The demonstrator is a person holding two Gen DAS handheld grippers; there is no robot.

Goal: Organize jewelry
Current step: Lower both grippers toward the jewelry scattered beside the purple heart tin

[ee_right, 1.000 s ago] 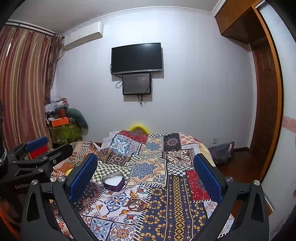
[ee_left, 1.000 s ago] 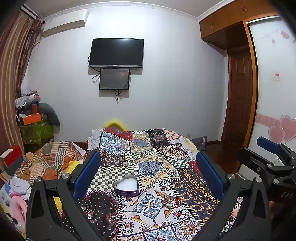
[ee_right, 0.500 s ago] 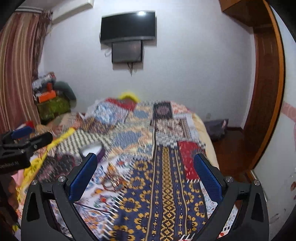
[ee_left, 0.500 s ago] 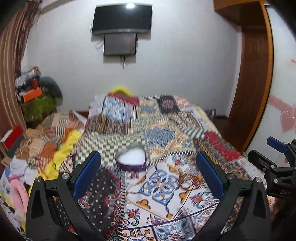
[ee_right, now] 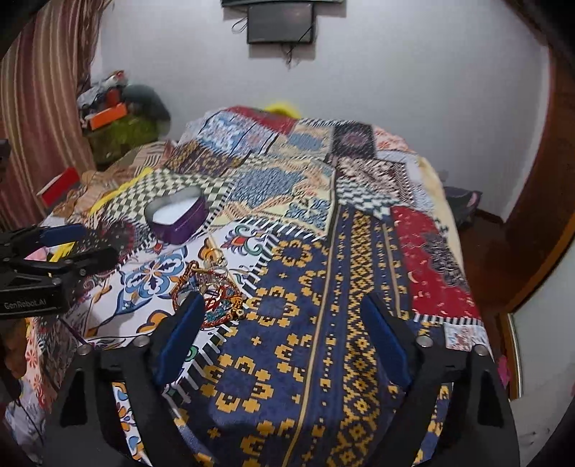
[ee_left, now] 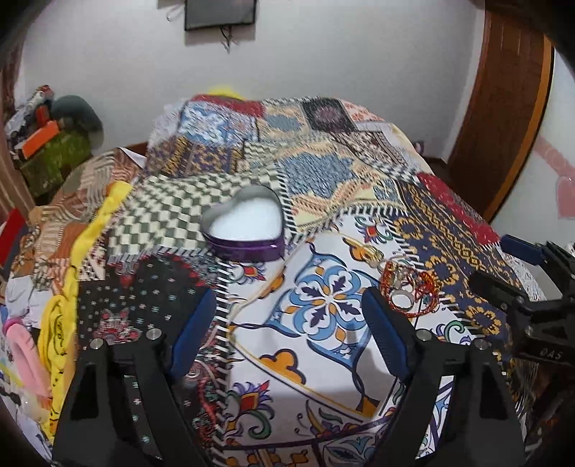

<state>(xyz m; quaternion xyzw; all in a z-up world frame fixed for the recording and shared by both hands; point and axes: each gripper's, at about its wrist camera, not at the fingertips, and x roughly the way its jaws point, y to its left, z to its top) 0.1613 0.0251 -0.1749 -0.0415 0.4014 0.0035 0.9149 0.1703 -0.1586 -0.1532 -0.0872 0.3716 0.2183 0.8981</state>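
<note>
The jewelry point(ee_left: 408, 291) lies in one tangled heap on the quilt point(ee_left: 323, 186): red beaded strands, a ring, something gold at the far end. I can't separate the pieces further. It sits just off my left gripper's point(ee_left: 291, 337) right finger, and in the right wrist view the same heap point(ee_right: 212, 291) is just beyond my right gripper's point(ee_right: 284, 341) left finger. Past the heap, near but apart from it, stands the heart tin point(ee_left: 244, 226), purple-walled, lid off, with a white lining and nothing visible inside.

So I judge the task barely begun: nothing is in the tin, and every piece is left to move.

Both my grippers hang above the quilt with fingers spread wide and nothing between them. Neither touches the heap. My left is nearer the tin, my right further to the side over the blue and gold patch.

Further out: the bed runs to a white wall with a dark screen point(ee_right: 280, 21), a cluttered corner point(ee_left: 54, 143) on the left and a wooden door point(ee_left: 503, 107) on the right.
</note>
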